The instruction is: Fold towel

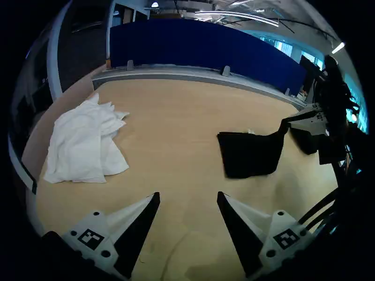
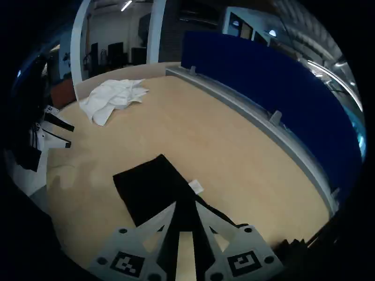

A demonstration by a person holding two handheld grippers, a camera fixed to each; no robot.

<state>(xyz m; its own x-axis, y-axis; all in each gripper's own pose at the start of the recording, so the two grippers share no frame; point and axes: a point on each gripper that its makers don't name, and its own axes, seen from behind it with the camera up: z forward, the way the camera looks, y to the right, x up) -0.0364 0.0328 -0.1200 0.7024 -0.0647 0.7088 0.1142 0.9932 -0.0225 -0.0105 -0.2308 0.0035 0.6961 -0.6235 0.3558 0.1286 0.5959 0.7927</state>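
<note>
- The black towel (image 1: 251, 154) lies mostly flat on the wooden table (image 1: 187, 117), right of centre in the left gripper view and low in the middle of the right gripper view (image 2: 150, 187).
- The right gripper (image 2: 186, 207) has its fingers drawn nearly together over the near corner of that cloth. In the left gripper view the same gripper (image 1: 287, 124) sits at the towel's upper right corner, with the fabric pulled up to a peak there.
- Dark cloth against dark fingers makes the contact hard to read, but both fingers appear to be pinching the corner.
- A small white tag (image 2: 196, 186) shows on the towel just beyond the pinch.
- The left gripper (image 1: 188, 194) is spread wide at the bottom of its view, holding nothing and well short of the towel; it also shows at the left edge of the right gripper view (image 2: 54, 124).
- A crumpled white towel (image 1: 84, 140) rests at the left, apart from the work, and a blue partition (image 1: 201, 47) runs along the far edge of the table.
- Step in hand, as I judge it: one corner is secured and the fold has not begun.
- The next move likely calls for the left gripper to reach the neighbouring corner and close on it, so both corners can lift and carry over together without the cloth bunching.
</note>
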